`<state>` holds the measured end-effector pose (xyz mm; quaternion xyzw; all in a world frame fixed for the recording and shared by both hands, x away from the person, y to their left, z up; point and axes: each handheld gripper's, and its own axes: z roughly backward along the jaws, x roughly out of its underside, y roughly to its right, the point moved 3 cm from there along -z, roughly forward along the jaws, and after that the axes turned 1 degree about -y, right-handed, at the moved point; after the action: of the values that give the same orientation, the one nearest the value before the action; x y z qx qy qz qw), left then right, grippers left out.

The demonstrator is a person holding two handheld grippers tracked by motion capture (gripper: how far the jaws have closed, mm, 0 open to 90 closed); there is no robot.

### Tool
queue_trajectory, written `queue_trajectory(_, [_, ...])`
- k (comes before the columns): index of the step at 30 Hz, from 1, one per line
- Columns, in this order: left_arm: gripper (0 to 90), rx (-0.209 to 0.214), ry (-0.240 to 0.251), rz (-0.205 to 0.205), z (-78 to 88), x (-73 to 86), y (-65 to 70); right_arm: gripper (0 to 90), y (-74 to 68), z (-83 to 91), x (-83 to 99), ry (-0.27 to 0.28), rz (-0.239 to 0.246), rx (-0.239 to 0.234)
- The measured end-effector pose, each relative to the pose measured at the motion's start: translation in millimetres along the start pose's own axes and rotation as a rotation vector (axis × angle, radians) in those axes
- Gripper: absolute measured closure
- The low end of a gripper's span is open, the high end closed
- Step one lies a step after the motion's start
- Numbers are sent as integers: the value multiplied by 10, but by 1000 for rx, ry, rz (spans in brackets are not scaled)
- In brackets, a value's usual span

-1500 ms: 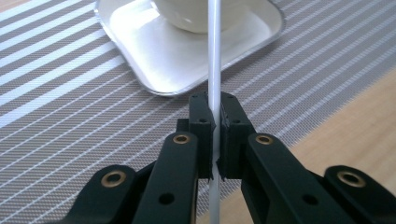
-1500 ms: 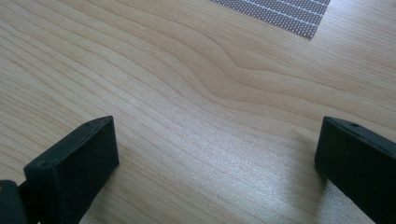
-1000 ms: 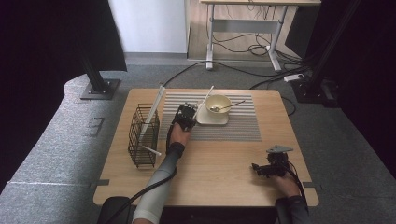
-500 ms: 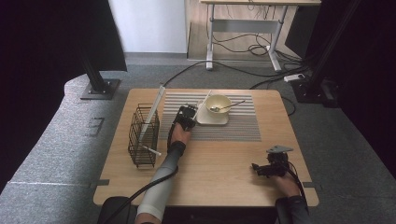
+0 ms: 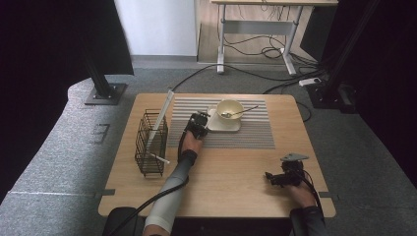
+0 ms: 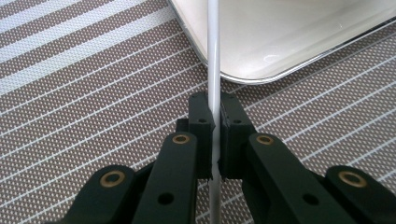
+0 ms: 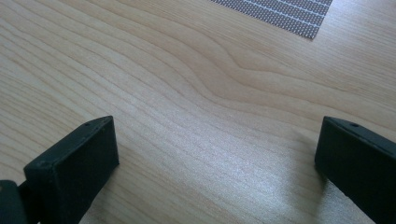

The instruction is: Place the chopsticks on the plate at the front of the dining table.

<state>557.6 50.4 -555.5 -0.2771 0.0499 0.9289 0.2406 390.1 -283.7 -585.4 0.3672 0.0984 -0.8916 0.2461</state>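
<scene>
The left tongs (image 6: 212, 121) are clamped on a thin white stick (image 6: 213, 56), low in the left gripper view. The stick runs up the frame across the striped mat (image 6: 84, 84) and over the plate's (image 6: 299, 42) rim. In the high view the left tongs (image 5: 198, 121) sit mid-frame beside the plate (image 5: 216, 127). The right tongs (image 7: 215, 154) stand wide open over bare bench (image 7: 187, 70), at lower right in the high view (image 5: 275, 178).

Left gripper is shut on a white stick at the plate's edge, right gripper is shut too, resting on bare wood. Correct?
Not quite: the right gripper is open, its jaws wide apart over the bare wooden table, as the right gripper view shows. The left gripper is indeed shut on the white stick by the plate.
</scene>
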Motion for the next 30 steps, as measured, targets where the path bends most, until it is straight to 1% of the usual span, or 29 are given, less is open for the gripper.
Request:
queue_trajectory(4, [839,8,-3,-1,14,-7,19,0,-2,-3,-3,0,1,-1])
queue_trajectory(8, [826,7,-5,-16,9,-2,59,0,-4,-4,-4,0,1,-1])
queue_trajectory(10, [800,15,2,-16,14,0,75,0,-4,-5,-5,0,2,-2])
queue_trajectory(11, [766,15,2,-16,14,0,75,0,-4,-5,-5,0,2,-2])
queue_trajectory(12, [766,13,11,-18,26,-3,79,0,-5,-5,-5,0,2,-2])
queue_trajectory(14, [691,11,35,-22,74,-12,82,0,-6,-6,-6,0,1,-2])
queue_trajectory(15, [602,11,44,-23,97,-16,79,0,-7,-6,-6,0,0,-2])
queue_trajectory(16, [569,17,62,-22,127,-21,76,0,-7,-6,-6,0,0,-2])
queue_trajectory(17, [536,26,95,-17,192,-24,62,0,-8,-6,-6,0,0,-2])
queue_trajectory(18, [518,26,95,-17,192,-24,62,0,-8,-6,-6,0,0,-2])
queue_trajectory(19, [518,38,113,-7,226,-21,52,0,-8,-6,-6,-1,0,-3])
queue_trajectory(20, [503,46,121,-3,241,-17,49,0,-9,-7,-7,0,1,-3])
queue_trajectory(22, [505,60,126,-3,263,13,45,0,-10,-7,-7,0,0,-3])
queue_trajectory(23, [525,64,121,-6,256,54,50,0,-11,-8,-8,0,0,-3])
queue_trajectory(25, [536,66,113,-8,246,79,48,0,-12,-8,-8,0,0,-3])
queue_trajectory(27, [569,64,98,-14,221,126,47,0,-12,-8,-8,0,0,-3])
queue_trajectory(28, [608,64,93,-17,211,167,50,0,-12,-8,-8,0,0,-3])
queue_trajectory(30, [625,65,92,-21,211,190,59,0,-12,-8,-8,0,0,-3])
